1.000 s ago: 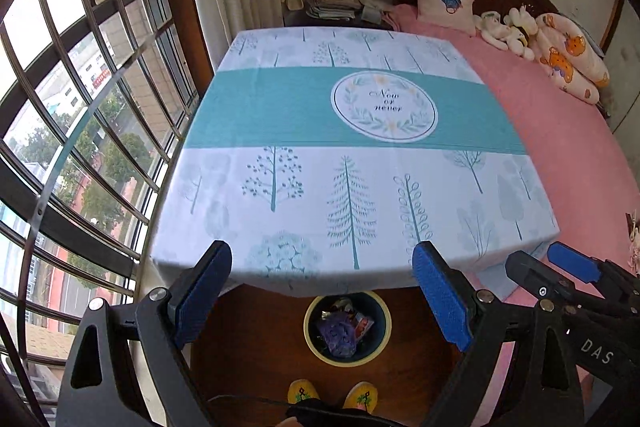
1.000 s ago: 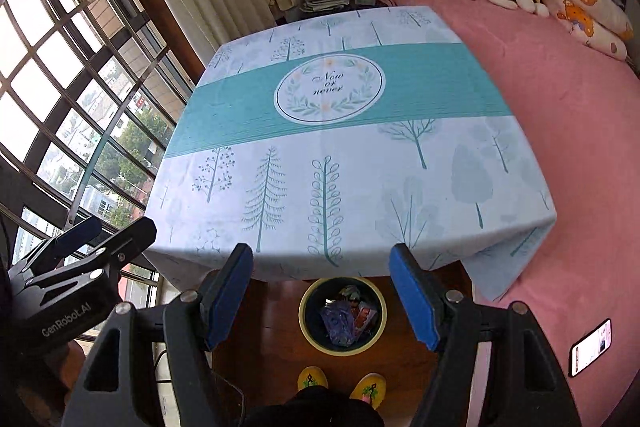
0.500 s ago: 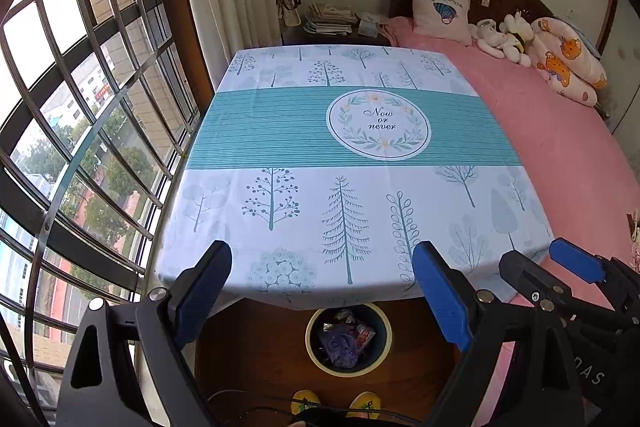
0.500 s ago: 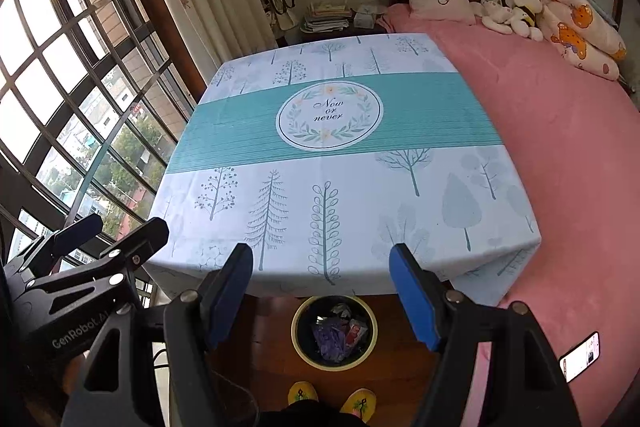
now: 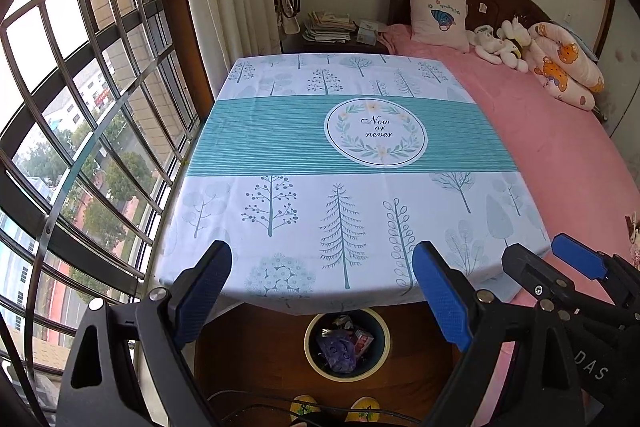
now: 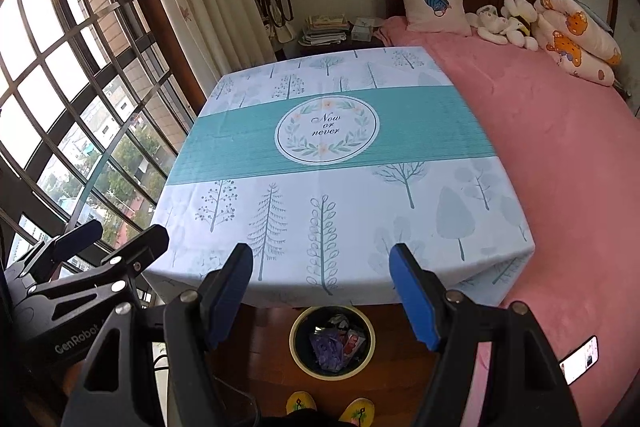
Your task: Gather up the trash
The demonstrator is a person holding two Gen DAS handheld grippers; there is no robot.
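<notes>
A round dark bin with a yellow rim (image 5: 346, 347) stands on the wooden floor at the table's near edge and holds several wrappers; it also shows in the right wrist view (image 6: 332, 343). The table is covered by a white and teal tree-print cloth (image 5: 344, 163) (image 6: 340, 163) with no loose items on it. My left gripper (image 5: 322, 291) is open and empty, held above the near table edge. My right gripper (image 6: 320, 291) is open and empty, beside the left one. Each gripper shows in the other's view, the right one (image 5: 560, 275) and the left one (image 6: 96, 247).
A barred bay window (image 5: 80, 131) runs along the left. A pink bed (image 5: 560, 155) with a pillow and plush toys lies to the right. A nightstand with stacked papers (image 5: 328, 27) stands behind the table. A phone (image 6: 580, 359) lies on the bed. Yellow slippers (image 6: 332, 403) are below.
Both grippers have risen and tilted up, so the table sits lower in view and more of the far wall shows. Both stay open and empty.
</notes>
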